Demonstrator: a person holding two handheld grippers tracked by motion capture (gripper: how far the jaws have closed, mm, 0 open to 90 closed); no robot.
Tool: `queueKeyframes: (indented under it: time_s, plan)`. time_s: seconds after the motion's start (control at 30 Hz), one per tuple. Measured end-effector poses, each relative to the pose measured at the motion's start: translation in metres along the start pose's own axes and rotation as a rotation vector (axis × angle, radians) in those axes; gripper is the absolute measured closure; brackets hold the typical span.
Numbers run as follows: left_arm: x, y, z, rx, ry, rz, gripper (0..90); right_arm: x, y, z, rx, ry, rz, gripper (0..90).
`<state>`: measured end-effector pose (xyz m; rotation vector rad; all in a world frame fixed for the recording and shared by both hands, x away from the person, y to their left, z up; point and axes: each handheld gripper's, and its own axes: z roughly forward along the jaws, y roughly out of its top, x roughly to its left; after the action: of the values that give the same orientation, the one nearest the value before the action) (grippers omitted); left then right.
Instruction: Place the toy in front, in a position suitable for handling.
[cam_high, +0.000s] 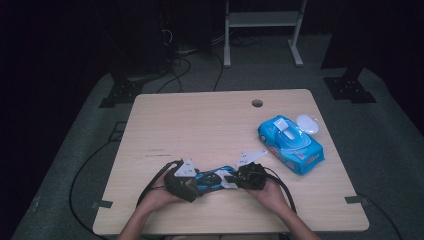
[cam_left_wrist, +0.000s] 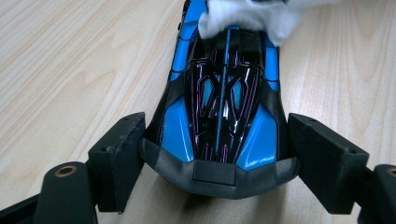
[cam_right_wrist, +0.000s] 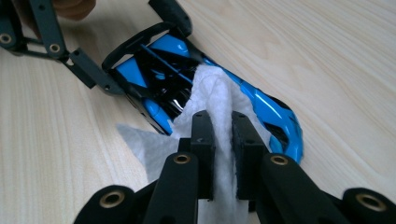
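A blue and black toy car (cam_high: 212, 179) lies on the wooden table (cam_high: 200, 125) near its front edge, between my two grippers. My left gripper (cam_left_wrist: 217, 140) is shut on one end of the car (cam_left_wrist: 219, 93), a pad against each side. My right gripper (cam_right_wrist: 223, 126) is shut on a white wipe (cam_right_wrist: 210, 88) and presses it onto the car's top (cam_right_wrist: 271, 109) from the other end. In the left gripper view the wipe (cam_left_wrist: 247, 16) covers the far end of the car. The right gripper view also shows the left gripper (cam_right_wrist: 133, 44) clasping the car.
A blue pack of wet wipes (cam_high: 290, 144) with its white lid (cam_high: 307, 123) flipped up lies at the table's right. A cable hole (cam_high: 257, 103) is near the far edge. Black cables trail from both grippers over the front edge.
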<state>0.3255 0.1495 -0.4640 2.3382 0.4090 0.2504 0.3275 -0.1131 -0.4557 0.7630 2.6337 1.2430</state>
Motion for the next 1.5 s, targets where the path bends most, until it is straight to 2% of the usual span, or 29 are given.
queueKeyframes:
  time_s: [0.07, 0.1, 0.13, 0.2, 0.27, 0.33, 0.4, 0.43, 0.47, 0.5, 0.57, 0.6, 0.7, 0.73, 0.8, 0.83, 0.93, 0.97, 1.03, 1.13, 1.17, 1.2, 1.27, 1.3, 1.33, 1.4, 1.43, 1.47, 1.5]
  plan:
    - [0.000, -0.001, 0.000, -0.008, -0.001, 0.000, 22.2, -0.004, -0.001, -0.001, 0.002, 0.012, 0.018, 80.7]
    - [0.000, -0.001, 0.000, -0.008, -0.002, 0.001, 22.2, -0.013, -0.006, -0.007, 0.014, -0.030, 0.041, 80.8]
    - [0.000, -0.001, 0.000, -0.008, -0.003, 0.002, 22.2, -0.013, -0.006, -0.007, 0.014, -0.030, 0.041, 80.8]
    - [0.000, -0.001, 0.000, -0.008, -0.005, 0.005, 22.2, -0.021, -0.012, -0.011, 0.036, -0.069, 0.051, 80.8]
    - [0.000, -0.001, 0.001, -0.009, -0.004, 0.004, 22.2, -0.026, -0.017, -0.014, 0.031, -0.060, 0.099, 81.0]
    - [0.000, -0.001, 0.001, -0.004, 0.001, 0.008, 22.0, -0.022, -0.016, -0.014, 0.022, -0.047, 0.094, 81.1]
    - [-0.001, 0.000, 0.002, -0.007, 0.000, 0.005, 22.0, -0.015, -0.011, -0.011, -0.009, -0.006, 0.079, 81.0]
    - [-0.001, 0.000, 0.003, -0.010, 0.001, 0.007, 22.0, -0.011, -0.008, -0.009, -0.011, 0.018, 0.062, 80.9]
    - [-0.001, 0.001, 0.004, -0.011, 0.002, 0.008, 22.0, -0.007, -0.005, -0.007, -0.007, 0.023, 0.042, 80.8]
    - [-0.001, 0.001, 0.004, -0.010, 0.002, 0.007, 22.0, -0.003, -0.003, -0.004, 0.000, 0.010, 0.023, 80.7]
    - [-0.002, 0.001, 0.004, -0.009, 0.000, 0.008, 22.2, -0.005, -0.004, -0.005, 0.004, 0.012, 0.028, 80.8]
    - [-0.002, 0.001, 0.004, -0.008, 0.002, 0.010, 22.2, -0.008, -0.005, -0.006, 0.002, 0.013, 0.040, 80.8]
    - [-0.002, 0.002, 0.005, -0.009, 0.000, 0.016, 22.3, -0.021, -0.013, -0.014, 0.028, -0.061, 0.076, 81.0]
    - [-0.003, 0.003, 0.005, -0.007, -0.002, 0.018, 22.5, -0.025, -0.016, -0.016, 0.030, -0.061, 0.102, 81.1]
    - [-0.003, 0.004, 0.007, -0.010, -0.001, 0.018, 22.6, -0.028, -0.019, -0.018, 0.022, -0.058, 0.114, 81.1]
    - [-0.004, 0.005, 0.008, -0.012, -0.002, 0.019, 22.6, -0.026, -0.017, -0.018, 0.022, -0.058, 0.111, 81.2]
    - [-0.006, 0.007, 0.011, -0.016, -0.003, 0.023, 23.0, -0.017, -0.007, -0.013, -0.009, -0.014, 0.082, 80.9]
    - [-0.006, 0.009, 0.013, -0.018, -0.003, 0.027, 23.2, -0.010, 0.001, -0.008, -0.002, -0.024, 0.022, 80.8]
    - [-0.007, 0.009, 0.014, -0.018, -0.001, 0.029, 23.2, -0.008, 0.003, -0.006, 0.003, -0.033, 0.005, 80.8]
    - [-0.007, 0.009, 0.014, -0.019, -0.006, 0.034, 23.5, -0.016, 0.001, -0.008, 0.004, -0.038, 0.034, 80.9]
    - [-0.008, 0.009, 0.014, -0.022, -0.005, 0.033, 23.7, -0.026, -0.005, -0.012, 0.030, -0.100, 0.035, 81.0]
    - [-0.008, 0.010, 0.015, -0.021, -0.006, 0.036, 23.7, -0.026, -0.005, -0.012, 0.030, -0.100, 0.035, 81.0]
    - [-0.009, 0.011, 0.017, -0.027, -0.006, 0.039, 23.9, -0.035, -0.008, -0.016, 0.035, -0.118, 0.074, 81.0]
    - [-0.009, 0.012, 0.018, -0.030, -0.007, 0.035, 24.0, -0.036, -0.008, -0.017, 0.036, -0.120, 0.072, 81.1]
    - [-0.009, 0.013, 0.019, -0.032, -0.007, 0.037, 24.0, -0.035, -0.006, -0.016, 0.036, -0.120, 0.061, 81.0]
    - [-0.010, 0.014, 0.021, -0.037, -0.010, 0.033, 24.1, -0.028, 0.003, -0.010, 0.018, -0.085, 0.026, 80.9]
    - [-0.009, 0.014, 0.021, -0.036, -0.011, 0.036, 24.1, -0.020, 0.011, -0.004, 0.028, -0.101, -0.039, 80.8]
    - [-0.009, 0.014, 0.021, -0.036, -0.013, 0.035, 24.1, -0.020, 0.011, -0.004, 0.028, -0.101, -0.039, 80.8]
    - [-0.009, 0.013, 0.021, -0.036, -0.015, 0.032, 24.1, -0.018, 0.015, -0.002, 0.036, -0.108, -0.062, 80.8]
